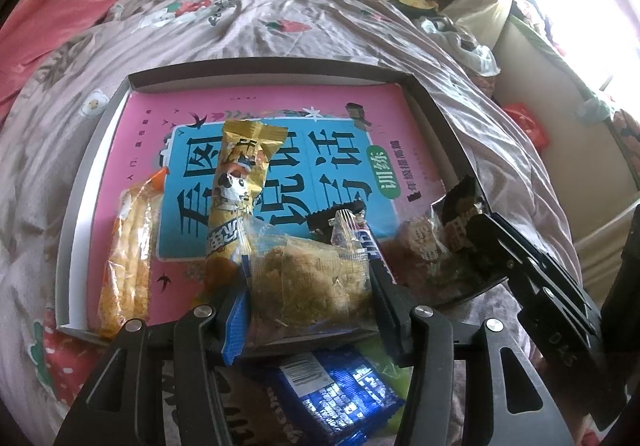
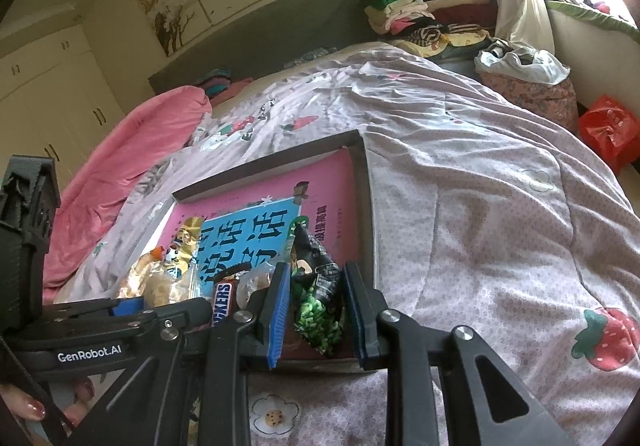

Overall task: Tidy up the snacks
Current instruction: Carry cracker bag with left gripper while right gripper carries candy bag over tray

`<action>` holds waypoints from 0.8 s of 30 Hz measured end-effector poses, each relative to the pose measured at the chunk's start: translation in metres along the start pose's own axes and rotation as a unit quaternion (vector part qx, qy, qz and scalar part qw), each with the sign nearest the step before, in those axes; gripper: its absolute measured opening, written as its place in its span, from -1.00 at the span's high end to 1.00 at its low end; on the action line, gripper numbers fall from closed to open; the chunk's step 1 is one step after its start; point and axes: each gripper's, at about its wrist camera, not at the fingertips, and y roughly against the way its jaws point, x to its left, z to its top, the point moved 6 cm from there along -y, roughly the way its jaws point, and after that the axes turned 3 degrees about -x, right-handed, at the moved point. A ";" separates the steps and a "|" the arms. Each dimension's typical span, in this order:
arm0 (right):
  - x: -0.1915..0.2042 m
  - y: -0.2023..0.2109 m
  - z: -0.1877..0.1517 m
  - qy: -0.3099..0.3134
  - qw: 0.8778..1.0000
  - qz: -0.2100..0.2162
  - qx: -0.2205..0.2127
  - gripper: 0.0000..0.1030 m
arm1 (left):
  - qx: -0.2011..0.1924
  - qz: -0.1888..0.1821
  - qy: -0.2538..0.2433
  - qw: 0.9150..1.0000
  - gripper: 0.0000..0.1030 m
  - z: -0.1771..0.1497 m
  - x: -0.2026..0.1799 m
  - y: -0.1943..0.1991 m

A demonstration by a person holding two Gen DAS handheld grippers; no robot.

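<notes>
A shallow grey box [image 1: 96,134] with a pink and blue book [image 1: 320,126] in it lies on the bed. Snacks lie on the book: an orange pack [image 1: 128,258], a yellow pack [image 1: 240,182], a Snickers bar [image 2: 222,302]. My left gripper [image 1: 310,278] is shut on a clear pack of crumbly cake [image 1: 316,286] over the box's near edge. My right gripper [image 2: 316,306], also in the left wrist view [image 1: 480,230], is shut on a dark bag of green snacks [image 2: 320,286] over the box's near right corner.
A blue snack pack [image 1: 336,398] lies on the quilt under my left gripper. The strawberry quilt [image 2: 480,206] covers the bed. A pink blanket [image 2: 132,166] lies far left. Folded clothes [image 2: 404,2], a plastic bag [image 2: 520,62] and a red bag [image 2: 608,130] are at the right.
</notes>
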 end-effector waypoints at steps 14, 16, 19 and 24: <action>0.005 0.002 -0.001 -0.002 1.000 0.014 0.002 0.45 | -0.004 -0.004 0.009 1.000 -0.09 0.000 0.004 0.002; 0.005 0.002 -0.001 -0.003 1.000 0.014 0.002 0.45 | -0.005 -0.005 0.010 1.000 -0.09 0.001 0.005 0.002; 0.005 0.002 -0.001 -0.007 1.000 0.016 0.003 0.44 | -0.005 -0.005 0.010 1.000 -0.09 0.001 0.005 0.002; 0.006 0.003 -0.001 -0.009 1.000 0.019 0.003 0.41 | -0.005 -0.007 0.010 1.000 -0.13 0.001 0.004 0.003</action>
